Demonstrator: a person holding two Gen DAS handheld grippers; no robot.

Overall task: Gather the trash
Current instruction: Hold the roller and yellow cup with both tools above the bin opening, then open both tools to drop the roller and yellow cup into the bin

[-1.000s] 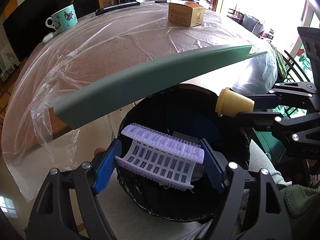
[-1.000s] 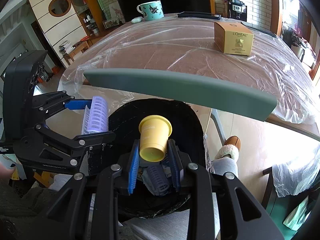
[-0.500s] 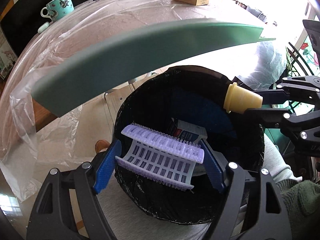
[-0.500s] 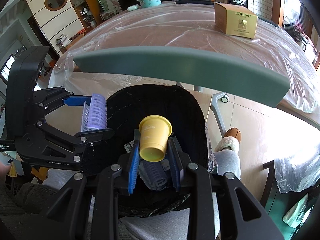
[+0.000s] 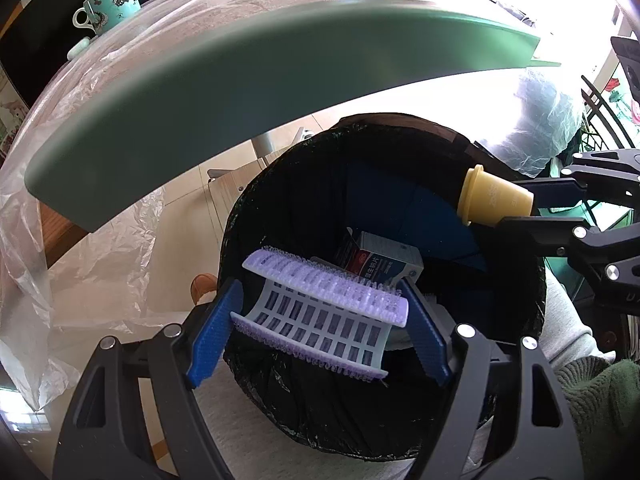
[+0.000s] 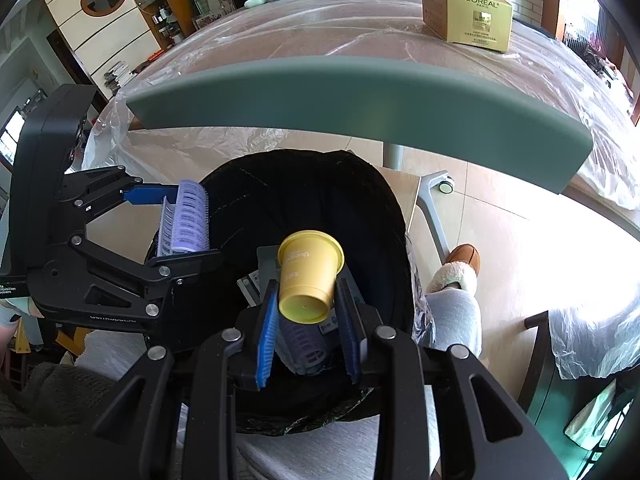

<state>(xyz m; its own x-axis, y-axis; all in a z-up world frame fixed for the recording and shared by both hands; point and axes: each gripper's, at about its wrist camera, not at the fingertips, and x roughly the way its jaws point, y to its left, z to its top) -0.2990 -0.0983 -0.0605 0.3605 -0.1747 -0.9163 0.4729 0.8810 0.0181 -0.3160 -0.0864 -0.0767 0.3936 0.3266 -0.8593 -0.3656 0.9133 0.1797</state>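
Left wrist view: our left claw [image 5: 318, 326] pinches the lilac hair roller [image 5: 320, 312] over the black-lined bin [image 5: 248, 216]; at 3 o'clock our right claw [image 6: 307, 312] grips the yellow cup [image 6: 310, 276] there, so both fall inside.

Black grippers [image 5: 316, 328], blue pads [image 6: 267, 330], silver screws

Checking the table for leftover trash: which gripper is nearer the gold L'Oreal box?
Right, though only slightly. The right gripper and left gripper both hover over the black bin, well short of the L'Oreal box, which sits far across the table toward the right.
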